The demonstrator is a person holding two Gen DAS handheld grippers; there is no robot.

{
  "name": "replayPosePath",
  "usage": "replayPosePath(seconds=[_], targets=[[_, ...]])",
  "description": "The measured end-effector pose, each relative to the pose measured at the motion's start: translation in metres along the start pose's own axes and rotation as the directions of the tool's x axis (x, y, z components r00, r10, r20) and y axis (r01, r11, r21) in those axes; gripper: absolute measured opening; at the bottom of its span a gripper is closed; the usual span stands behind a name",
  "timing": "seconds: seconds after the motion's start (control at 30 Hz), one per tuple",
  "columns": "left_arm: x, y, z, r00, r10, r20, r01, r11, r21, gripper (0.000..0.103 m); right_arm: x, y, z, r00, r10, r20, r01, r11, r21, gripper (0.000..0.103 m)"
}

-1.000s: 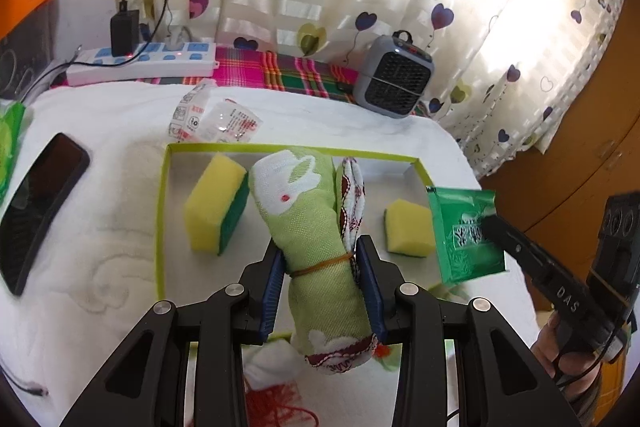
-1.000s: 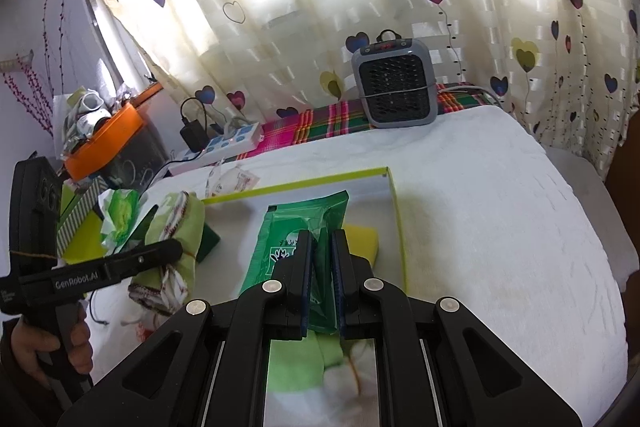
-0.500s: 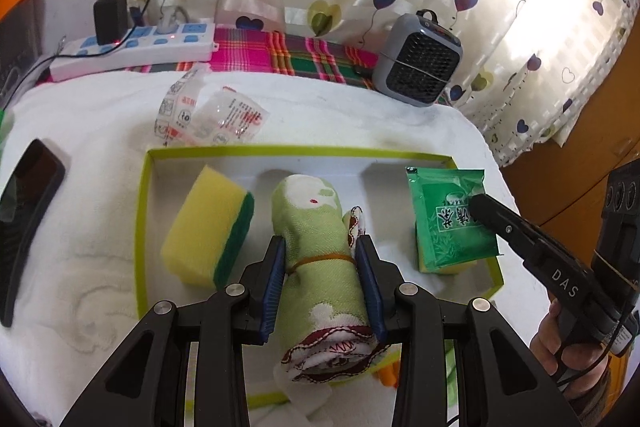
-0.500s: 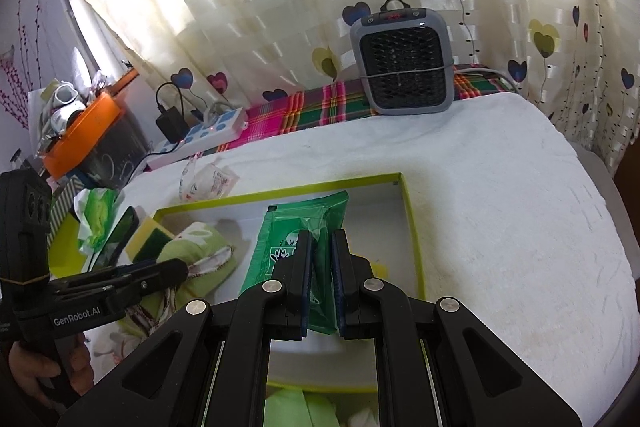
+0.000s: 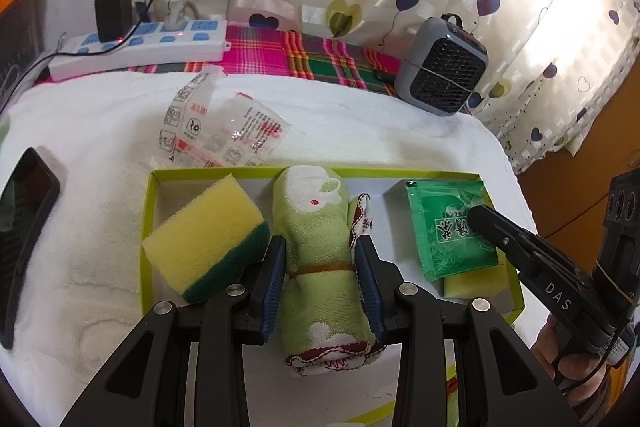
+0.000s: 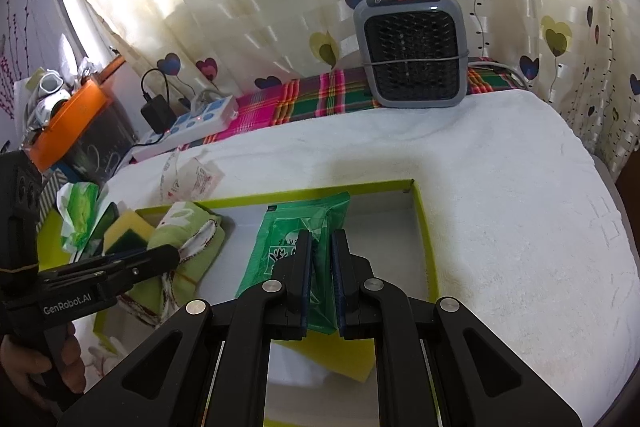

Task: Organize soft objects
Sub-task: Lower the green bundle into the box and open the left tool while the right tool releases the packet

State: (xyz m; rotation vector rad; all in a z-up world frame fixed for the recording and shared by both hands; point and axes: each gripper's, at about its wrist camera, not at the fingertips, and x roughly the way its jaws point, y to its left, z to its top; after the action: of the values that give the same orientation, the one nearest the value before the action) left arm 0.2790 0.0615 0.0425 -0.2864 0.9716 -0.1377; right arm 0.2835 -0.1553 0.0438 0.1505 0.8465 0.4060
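The left tongs (image 5: 320,279) are clenched on a rolled green towel (image 5: 320,251), which is tied with a thin band around its middle; the blue pads (image 5: 276,279) press on both sides of the roll. The roll lies along the middle of a shallow tray with a lime-green rim (image 5: 149,239), and its far end is close to the far wall of the tray. Just beside it on the left, inside the tray, stands a yellow sponge with a dark green layer (image 5: 208,239), tilted on its edge. The right tongs (image 6: 321,263) are closed tightly on a green packet (image 6: 296,239), holding it at its near part over the right side of the tray. In the left view this packet lies partly over a second yellow sponge (image 5: 476,279). The tray rests on a white towel-covered counter (image 6: 500,207). Behind it lie a crumpled clear wrapper (image 5: 216,131), a white power strip (image 5: 140,47) and a small grey heater (image 5: 444,71). A dark phone (image 5: 24,223) lies left of the tray.
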Motion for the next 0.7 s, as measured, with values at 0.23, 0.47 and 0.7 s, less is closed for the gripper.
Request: replayPosePath(seconds=[0.23, 0.47, 0.7], targets=[[0.0020, -0.0001, 0.0016, 1.000, -0.009, -0.006, 0.009, 1.000, 0.002, 0.034, 0.0057, 0.0015, 0.0010, 1.000, -0.011, -0.002, 0.011, 1.000, -0.012, 0.011], [0.0010, -0.0003, 0.0013, 1.000, -0.011, -0.011, 0.011, 1.000, 0.006, 0.038, 0.0087, 0.0030, 0.0011, 1.000, -0.011, -0.004, 0.011, 1.000, -0.012, 0.012], [-0.0039, -0.0041, -0.0005, 1.000, 0.018, 0.007, -0.018, 0.999, 0.043, 0.046, 0.0059, 0.0022, -0.0003, 1.000, -0.013, -0.006, 0.013, 1.000, 0.002, 0.021]])
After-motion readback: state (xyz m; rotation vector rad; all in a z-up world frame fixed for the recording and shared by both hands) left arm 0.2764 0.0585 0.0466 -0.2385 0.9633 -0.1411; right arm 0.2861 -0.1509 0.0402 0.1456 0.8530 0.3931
